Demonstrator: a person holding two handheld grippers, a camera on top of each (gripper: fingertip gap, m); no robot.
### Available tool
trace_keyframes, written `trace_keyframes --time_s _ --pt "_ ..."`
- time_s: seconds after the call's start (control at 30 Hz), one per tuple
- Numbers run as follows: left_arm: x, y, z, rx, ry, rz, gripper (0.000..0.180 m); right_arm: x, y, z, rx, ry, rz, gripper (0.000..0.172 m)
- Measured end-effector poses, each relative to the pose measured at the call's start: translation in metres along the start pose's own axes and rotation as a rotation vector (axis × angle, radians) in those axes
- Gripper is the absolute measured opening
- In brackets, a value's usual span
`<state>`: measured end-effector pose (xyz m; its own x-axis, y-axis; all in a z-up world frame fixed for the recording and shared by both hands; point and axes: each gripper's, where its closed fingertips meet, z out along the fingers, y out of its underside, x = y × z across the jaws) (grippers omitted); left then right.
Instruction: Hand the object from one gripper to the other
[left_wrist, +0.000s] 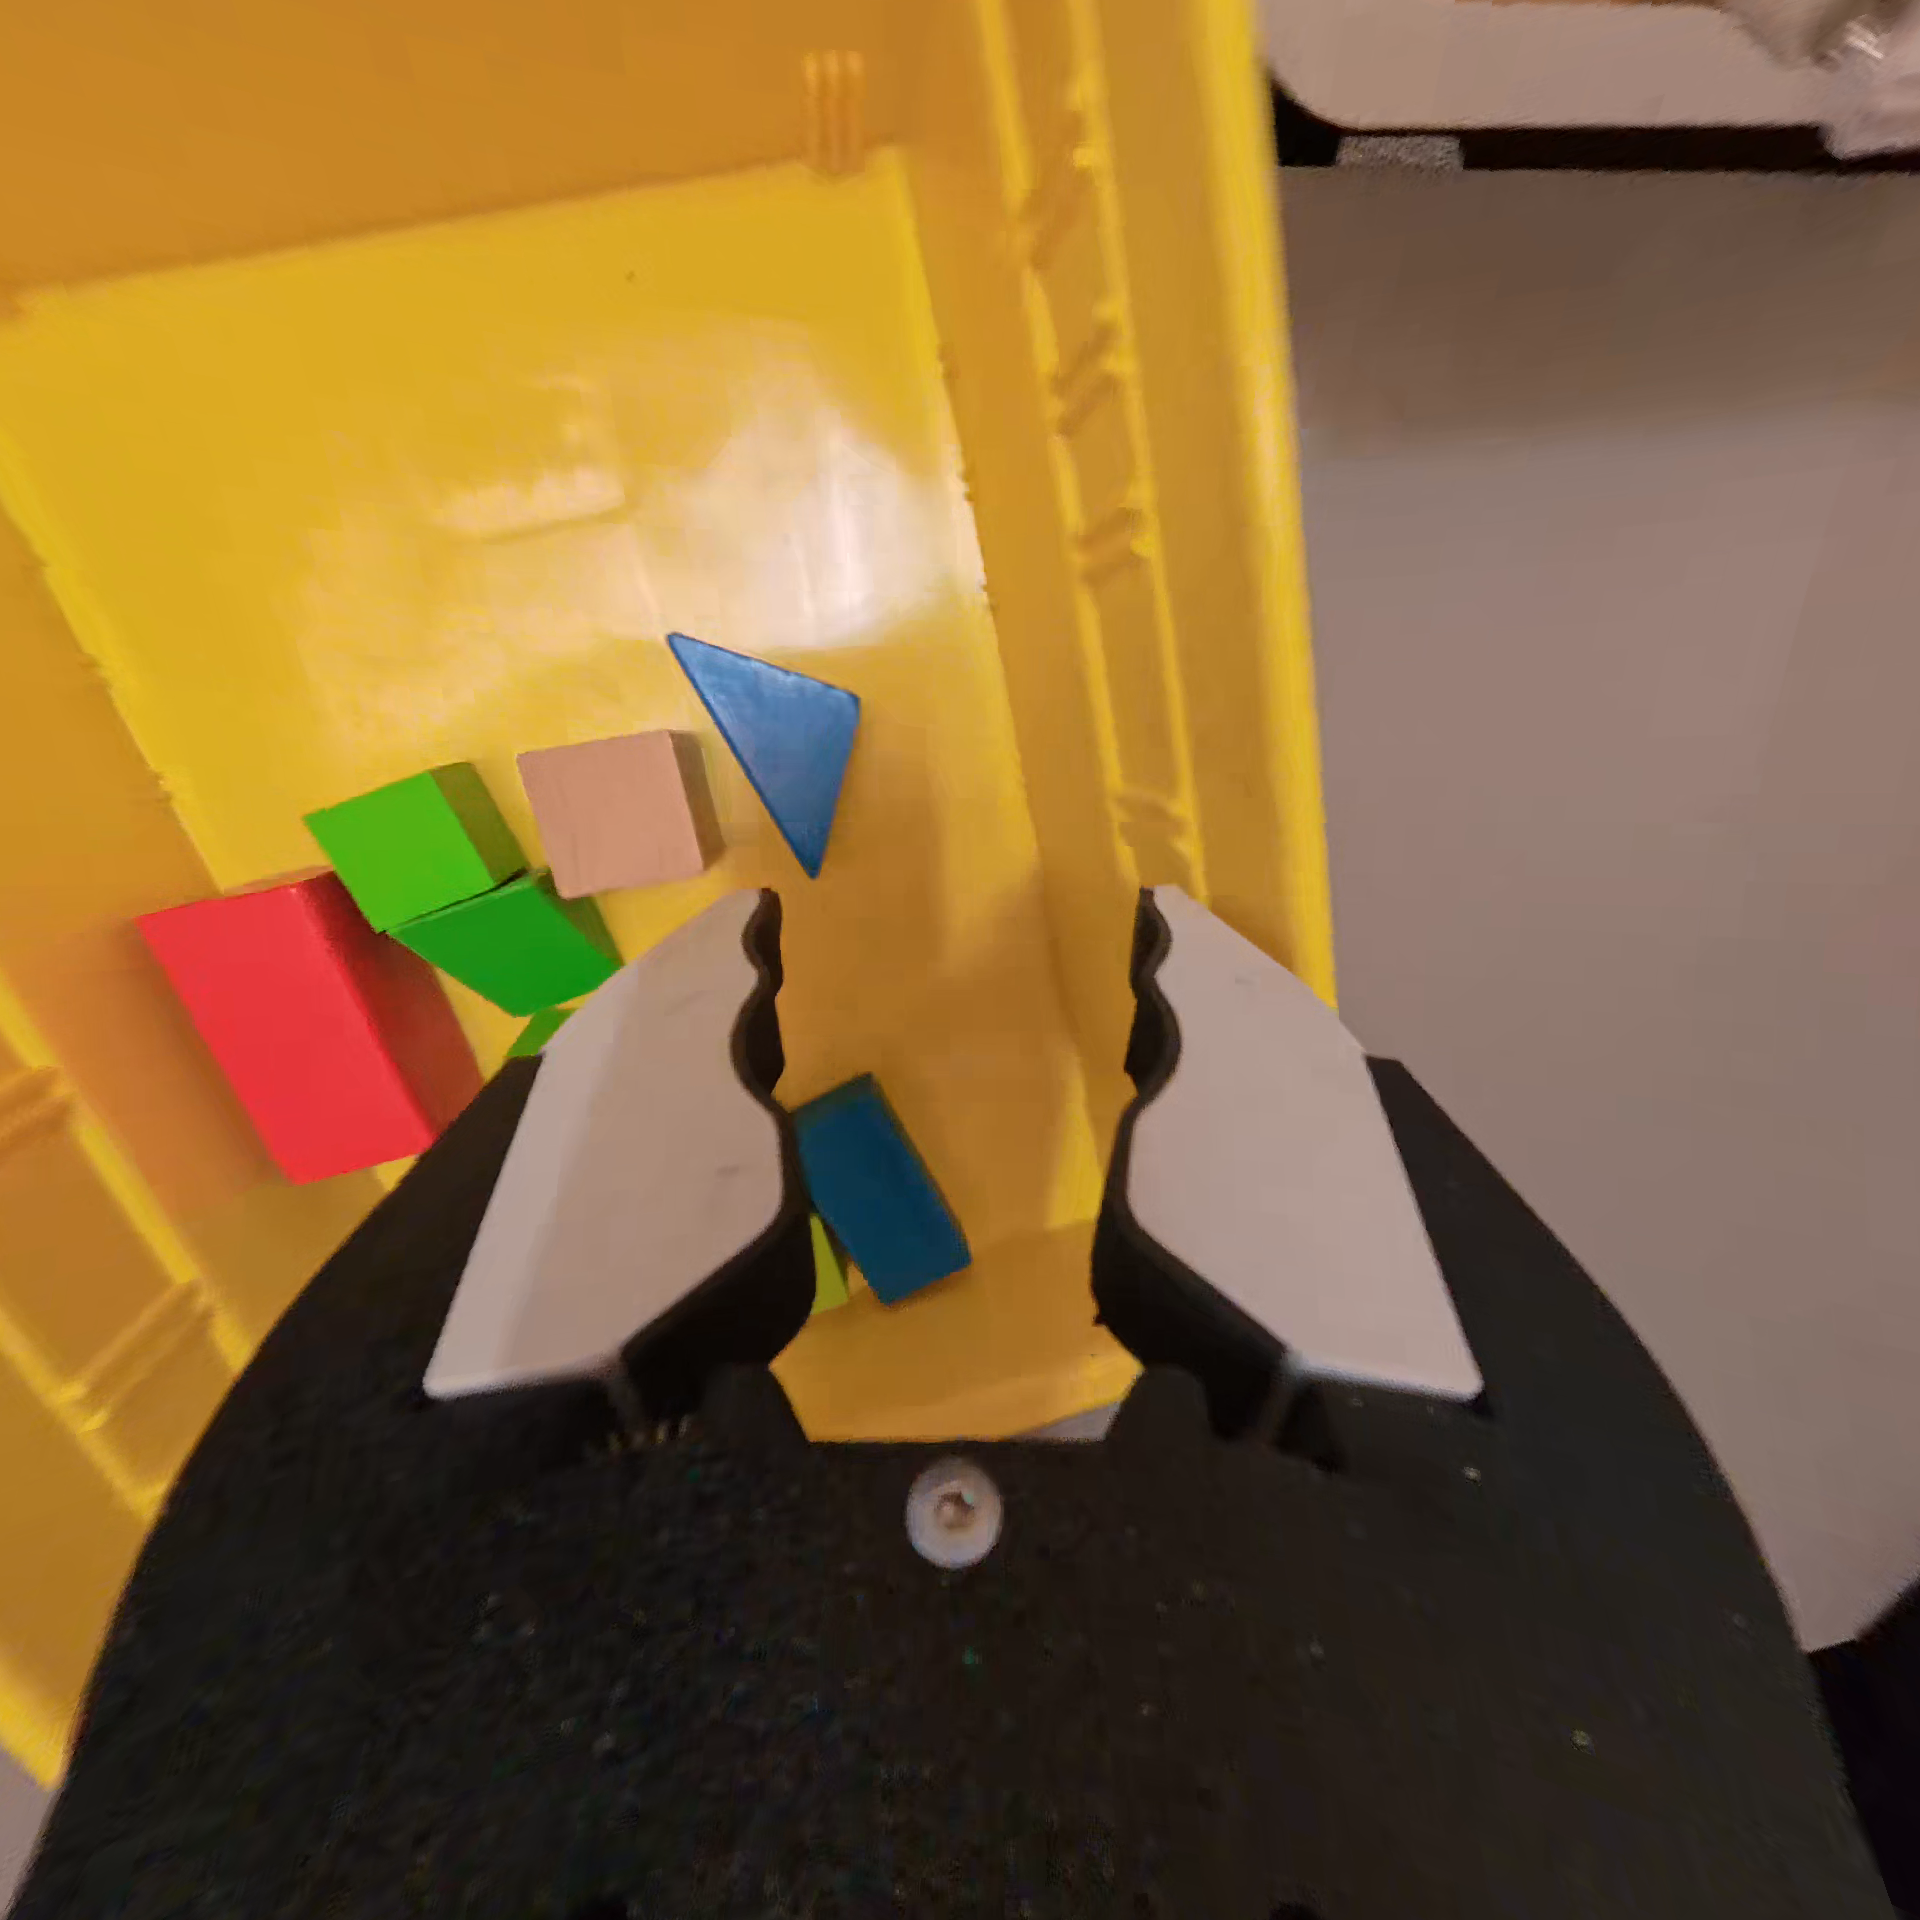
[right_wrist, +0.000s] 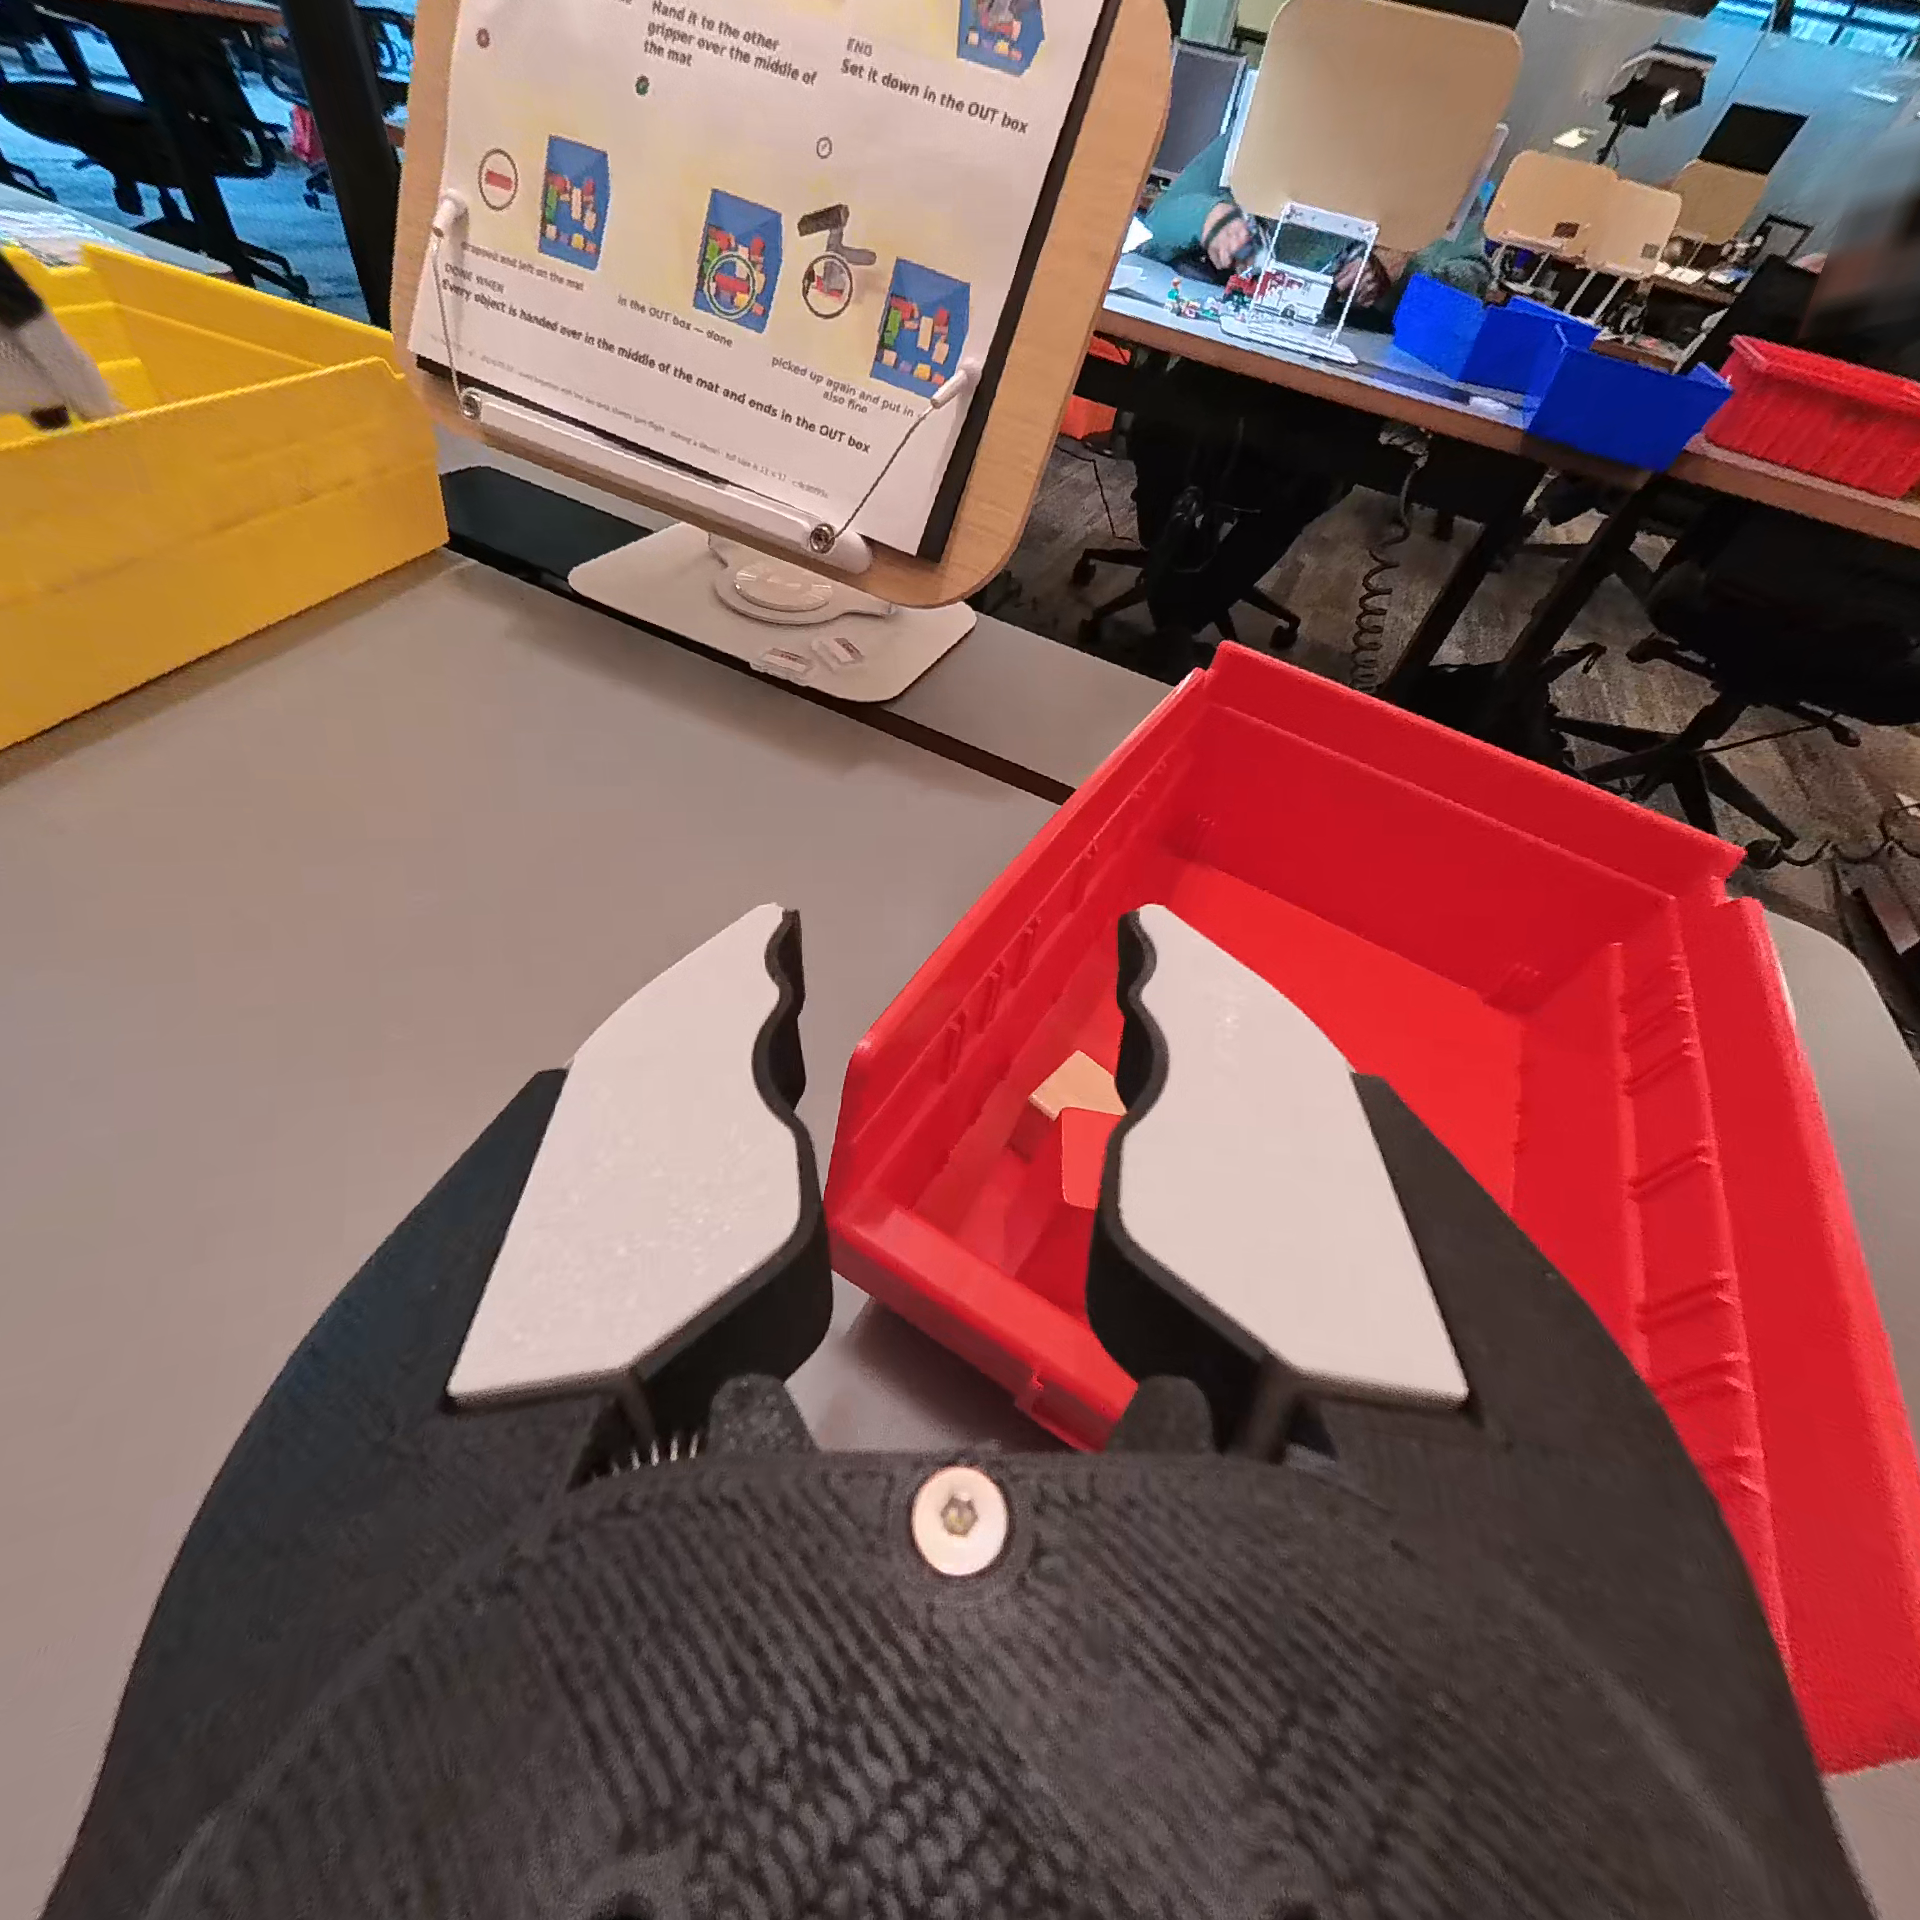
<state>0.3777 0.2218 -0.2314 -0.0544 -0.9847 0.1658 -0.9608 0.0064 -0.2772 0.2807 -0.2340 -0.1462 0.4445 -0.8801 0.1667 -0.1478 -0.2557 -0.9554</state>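
In the left wrist view, my left gripper (left_wrist: 956, 914) is open and empty above the yellow bin (left_wrist: 1070, 623). In the bin lie a blue triangle block (left_wrist: 784, 743), a tan cube (left_wrist: 618, 810), two green blocks (left_wrist: 416, 847), a red block (left_wrist: 301, 1023) and a dark blue block (left_wrist: 883, 1190), which sits low between my fingers, untouched. In the right wrist view, my right gripper (right_wrist: 961, 935) is open and empty over the near left wall of the red bin (right_wrist: 1455, 831). A tan block (right_wrist: 1075, 1081) and a red block (right_wrist: 1086, 1153) lie inside that bin.
A grey table (right_wrist: 416, 883) lies between the bins. The yellow bin (right_wrist: 187, 499) shows at the far left in the right wrist view. An instruction sheet on a wooden stand (right_wrist: 748, 260) stands at the table's far edge. Desks, blue and red bins and a person sit beyond. About 50 centimeters separates my left fingertips from my right.
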Motion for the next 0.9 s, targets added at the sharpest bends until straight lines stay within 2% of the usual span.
trace_keyframes --time_s 0.13,0.23,0.43,0.57,0.63,0.7,0.8,0.9 --pt "-0.014 -0.012 0.018 -0.045 -0.004 -0.16 0.069 0.0 0.002 0.002 -0.001 -0.01 -0.002 0.059" --pt "-0.018 -0.018 0.027 -0.042 -0.005 -0.236 0.064 -0.002 0.004 0.004 0.005 -0.026 0.012 0.059" --pt "-0.023 -0.016 0.046 -0.075 -0.061 -0.265 0.055 -0.004 0.013 0.01 -0.014 -0.045 0.016 0.06" --pt "-0.032 -0.01 0.058 -0.108 -0.133 -0.244 0.05 -0.003 0.015 0.011 -0.012 -0.047 0.029 0.06" --pt "-0.035 -0.01 0.062 -0.094 -0.146 -0.237 0.032 -0.003 0.016 0.011 -0.015 -0.047 0.032 0.06" --pt "-0.036 -0.013 0.063 -0.062 -0.136 -0.221 0.032 -0.003 0.017 0.011 -0.015 -0.048 0.035 0.06" --pt "-0.035 -0.018 0.055 -0.009 -0.125 -0.124 0.032 -0.004 0.016 0.012 -0.014 -0.054 0.038 0.06" --pt "-0.03 -0.024 0.031 0.085 -0.091 -0.022 0.032 -0.01 0.011 0.012 -0.001 -0.068 0.032 0.06"
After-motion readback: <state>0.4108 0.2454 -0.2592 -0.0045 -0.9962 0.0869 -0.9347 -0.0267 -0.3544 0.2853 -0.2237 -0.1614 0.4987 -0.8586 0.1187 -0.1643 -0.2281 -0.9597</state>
